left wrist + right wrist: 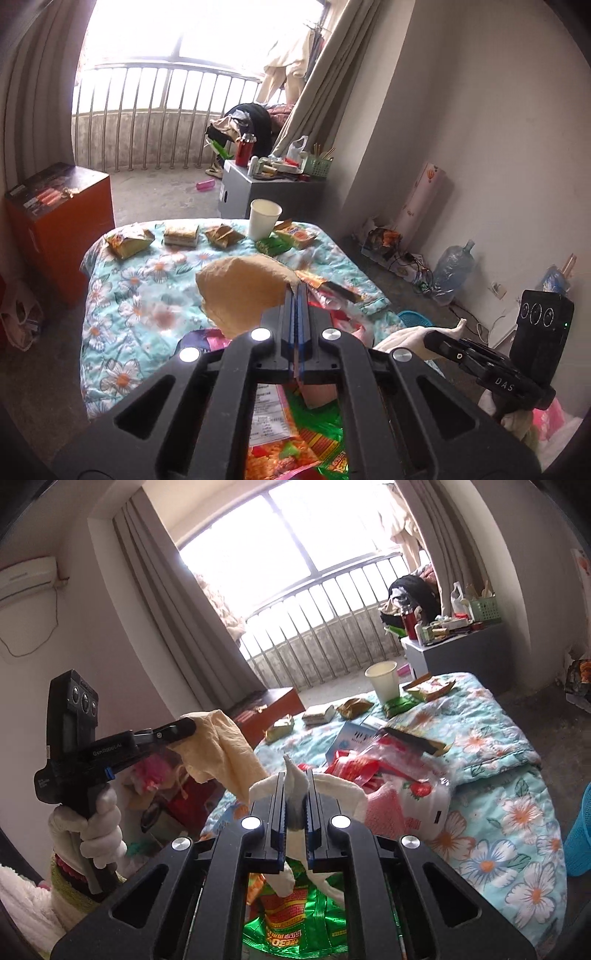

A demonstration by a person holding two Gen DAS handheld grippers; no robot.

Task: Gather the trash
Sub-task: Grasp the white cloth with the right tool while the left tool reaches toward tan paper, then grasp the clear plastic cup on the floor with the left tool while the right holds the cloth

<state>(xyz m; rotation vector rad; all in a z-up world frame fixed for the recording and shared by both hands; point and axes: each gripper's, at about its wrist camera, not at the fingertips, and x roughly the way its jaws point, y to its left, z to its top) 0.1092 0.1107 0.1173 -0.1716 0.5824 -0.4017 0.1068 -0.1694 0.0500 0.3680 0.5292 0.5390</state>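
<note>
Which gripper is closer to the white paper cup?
Neither clearly. The left gripper holds a yellow cloth and the right gripper a white cloth, both well short of the white paper cup.

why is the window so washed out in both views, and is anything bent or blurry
Left wrist view: the window behind the railing is blown out to white, and fisheye bends the curtain. Right wrist view: the same backlight, walls curving at the edges, and the near green wrapper is soft.

Daylight floods through a big window (295,535) behind a metal railing (166,110). Grey curtains (166,609) hang against white walls (480,110). The floor (166,195) is bare concrete.
</note>
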